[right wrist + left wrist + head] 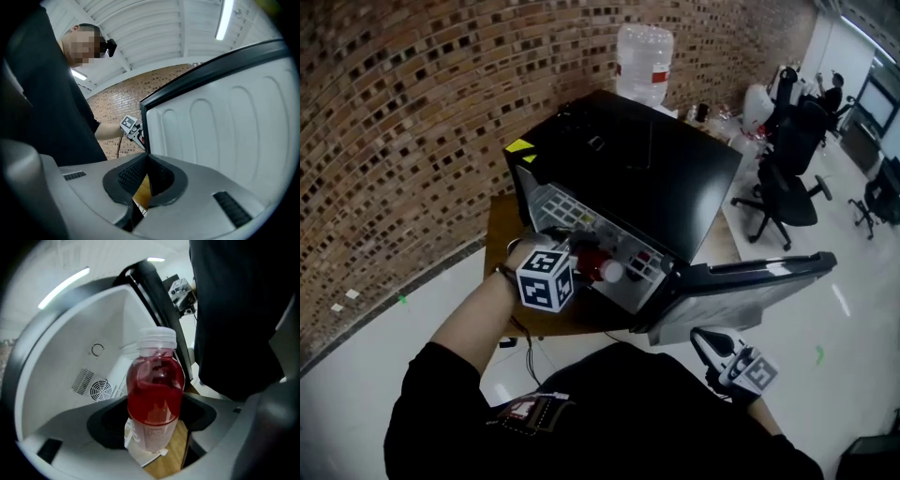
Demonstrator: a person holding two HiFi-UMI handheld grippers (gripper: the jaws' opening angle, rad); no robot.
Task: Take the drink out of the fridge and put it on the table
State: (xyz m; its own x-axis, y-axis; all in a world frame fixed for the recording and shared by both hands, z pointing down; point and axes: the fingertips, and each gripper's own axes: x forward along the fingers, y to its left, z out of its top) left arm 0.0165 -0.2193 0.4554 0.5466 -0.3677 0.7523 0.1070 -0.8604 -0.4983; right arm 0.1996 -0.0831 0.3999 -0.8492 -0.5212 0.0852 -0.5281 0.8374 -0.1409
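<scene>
A clear bottle of red drink (155,394) with a white cap stands between the jaws of my left gripper (152,427), whose dark pads close round its lower part. In the head view that gripper (586,266) holds the bottle (598,268) just in front of the open black fridge (647,178), above the wooden table (502,230). My right gripper (705,345) hangs low at the right, under the swung-out fridge door (741,291). In the right gripper view its pads (140,174) meet with nothing between them, next to the door's white inner side (225,126).
The fridge's white inner wall with a round vent (101,390) lies behind the bottle. A large water jug (642,56) stands behind the fridge by the brick wall. Office chairs (787,178) stand at the far right on the white floor.
</scene>
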